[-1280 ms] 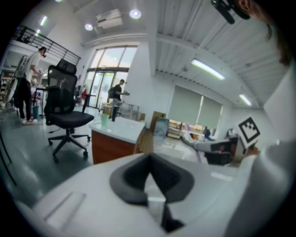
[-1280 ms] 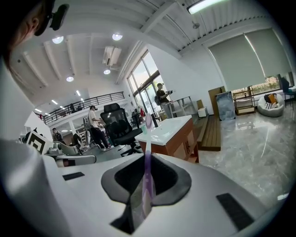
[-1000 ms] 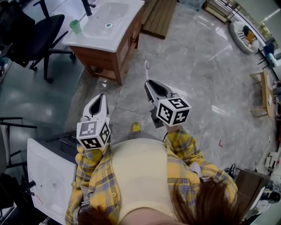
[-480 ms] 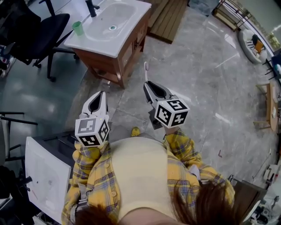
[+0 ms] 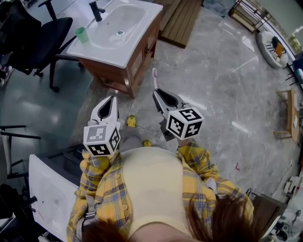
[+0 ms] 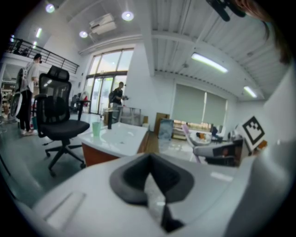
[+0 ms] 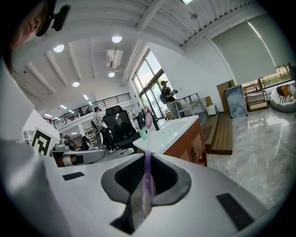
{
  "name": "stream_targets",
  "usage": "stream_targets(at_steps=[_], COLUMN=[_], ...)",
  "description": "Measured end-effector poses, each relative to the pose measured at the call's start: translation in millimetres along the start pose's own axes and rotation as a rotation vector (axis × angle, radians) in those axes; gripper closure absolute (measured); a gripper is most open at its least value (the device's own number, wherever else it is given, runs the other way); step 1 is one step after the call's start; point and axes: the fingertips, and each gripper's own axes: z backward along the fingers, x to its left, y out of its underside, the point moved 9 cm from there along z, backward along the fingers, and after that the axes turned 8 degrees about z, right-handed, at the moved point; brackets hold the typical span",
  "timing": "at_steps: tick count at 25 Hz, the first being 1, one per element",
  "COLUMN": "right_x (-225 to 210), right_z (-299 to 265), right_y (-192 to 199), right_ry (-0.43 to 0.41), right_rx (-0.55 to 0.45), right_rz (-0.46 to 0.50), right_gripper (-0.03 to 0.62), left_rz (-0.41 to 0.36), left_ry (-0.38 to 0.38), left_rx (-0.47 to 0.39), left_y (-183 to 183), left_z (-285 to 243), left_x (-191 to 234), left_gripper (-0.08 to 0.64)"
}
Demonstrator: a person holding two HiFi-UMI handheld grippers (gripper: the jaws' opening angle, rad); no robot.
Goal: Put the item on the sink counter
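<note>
Gripping the toothbrush (image 7: pixel 147 173) low on its purple handle, the right gripper (image 7: pixel 144 196) has its jaws closed flat against the shaft. The bristle head stands up and forward past the tips. Judgement: holding it by the tail end leaves most of the length free, so it can be laid down without the jaws meeting the surface first.

- Left gripper (image 6: pixel 155 200): jaws pressed together, nothing between them. It is held level beside the right one, at the person's 11 o'clock in the head view. It reads as idle, kept clear of the load.
- Task's thing: in the right gripper, in the air over the grey floor (image 5: pixel 222 90), not yet at its destination.
- Sink counter (image 5: pixel 138 41): at roughly 11 o'clock from the right gripper in the head view, well apart from both grippers. It is a white top on a brown wooden cabinet. Flat white margin shows at the near and right edges, which I judge the likeliest landing strip.

Containers:
- Basin (image 5: pixel 124 19): sunk into the counter top. Only the drain (image 5: pixel 120 33) shows in it, otherwise bare.
- Green cup (image 5: pixel 81 34): upright on the counter's left margin, at 9 o'clock from the drain. Contents cannot be told from here.
- Black faucet (image 5: pixel 96 8): at 11 o'clock from the drain, on the far rim.
- Office chair (image 5: pixel 45 35): beside the counter at its 9 o'clock, apart from it.
</note>
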Motion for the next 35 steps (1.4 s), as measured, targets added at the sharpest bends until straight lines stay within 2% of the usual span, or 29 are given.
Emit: stream_targets(at_steps=[14, 35], right_x=[-11, 0], right_z=[-84, -221], right_y=[-34, -69], right_ry=[-0.012, -0.038], right_rx=[0.041, 0.125], right_rz=[0.021, 0.057], right_gripper=[0.546, 0.546], left_rz=[0.037, 0.107], left_ry=[-0.005, -0.021], left_rx=[-0.001, 0.011], left_y=[-35, -72], left_z=[-54, -112], left_x=[58, 166], left_gripper=[0.552, 0.552])
